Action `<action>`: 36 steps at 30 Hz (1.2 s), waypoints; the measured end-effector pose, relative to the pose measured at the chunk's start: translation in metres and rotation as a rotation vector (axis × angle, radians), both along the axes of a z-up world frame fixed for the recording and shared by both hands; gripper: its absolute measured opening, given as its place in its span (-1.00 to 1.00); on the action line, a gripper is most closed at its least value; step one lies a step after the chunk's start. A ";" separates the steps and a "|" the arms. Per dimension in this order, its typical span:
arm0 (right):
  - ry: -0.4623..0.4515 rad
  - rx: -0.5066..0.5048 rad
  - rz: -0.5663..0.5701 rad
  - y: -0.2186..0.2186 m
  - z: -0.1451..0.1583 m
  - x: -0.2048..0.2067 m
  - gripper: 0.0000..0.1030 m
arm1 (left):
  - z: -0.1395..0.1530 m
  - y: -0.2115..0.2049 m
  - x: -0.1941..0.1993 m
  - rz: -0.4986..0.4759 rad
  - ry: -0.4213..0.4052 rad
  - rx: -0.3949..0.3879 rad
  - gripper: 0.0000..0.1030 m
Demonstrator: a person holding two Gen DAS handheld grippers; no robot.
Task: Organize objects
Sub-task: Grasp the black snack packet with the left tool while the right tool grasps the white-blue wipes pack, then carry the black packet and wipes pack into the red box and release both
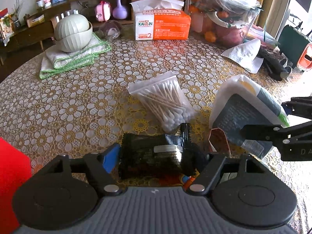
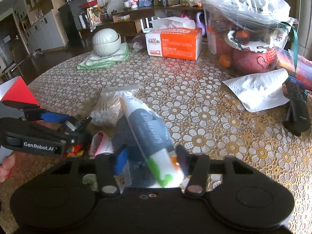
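A black foil packet lies on the flower-patterned table. My left gripper is shut on it, the blue pad against its left end and the other finger against its right end. A white flat pack with a grey label and a green end is tilted up off the table, and my right gripper is shut on its near end. That pack also shows at the right of the left wrist view, held by my right gripper. My left gripper shows at the left of the right wrist view.
A clear bag of cotton swabs lies just beyond the black packet. A small red-and-white sachet sits between the grippers. A red box stands at left. Further off are a tissue pack, stacked bowls on cloths, a white paper bag, a remote and bagged fruit.
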State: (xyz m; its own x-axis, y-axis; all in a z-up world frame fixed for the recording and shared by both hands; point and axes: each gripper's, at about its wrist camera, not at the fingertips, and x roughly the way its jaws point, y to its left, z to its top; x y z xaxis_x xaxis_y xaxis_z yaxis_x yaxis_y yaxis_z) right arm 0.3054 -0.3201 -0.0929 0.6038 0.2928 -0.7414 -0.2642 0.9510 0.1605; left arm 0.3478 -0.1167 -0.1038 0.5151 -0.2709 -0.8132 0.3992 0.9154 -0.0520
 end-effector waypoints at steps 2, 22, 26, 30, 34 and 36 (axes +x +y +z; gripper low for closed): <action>-0.006 0.002 -0.006 0.002 0.003 -0.003 -0.29 | 0.004 0.001 -0.002 0.008 -0.014 -0.011 0.28; -0.085 0.050 -0.087 0.017 0.068 -0.068 -0.56 | 0.048 0.028 -0.047 0.066 -0.061 -0.097 -0.50; -0.086 0.060 -0.092 0.024 0.082 -0.086 -0.56 | 0.061 0.040 -0.065 0.078 -0.058 -0.119 -0.50; -0.101 0.062 -0.086 0.036 0.097 -0.106 -0.55 | 0.076 0.048 -0.086 0.081 -0.061 -0.125 -0.50; -0.112 0.082 -0.077 0.049 0.109 -0.127 -0.55 | 0.092 0.058 -0.109 0.081 -0.075 -0.153 -0.50; -0.121 0.090 -0.068 0.058 0.115 -0.136 -0.55 | 0.101 0.066 -0.122 0.086 -0.086 -0.170 -0.50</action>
State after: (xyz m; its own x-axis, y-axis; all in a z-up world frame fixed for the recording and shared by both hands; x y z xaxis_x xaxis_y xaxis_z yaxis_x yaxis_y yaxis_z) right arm 0.1695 -0.2623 0.0221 0.7081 0.3098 -0.6346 -0.2218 0.9507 0.2166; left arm 0.2261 -0.0512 -0.0032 0.6074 -0.3527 -0.7118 0.3299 0.9271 -0.1779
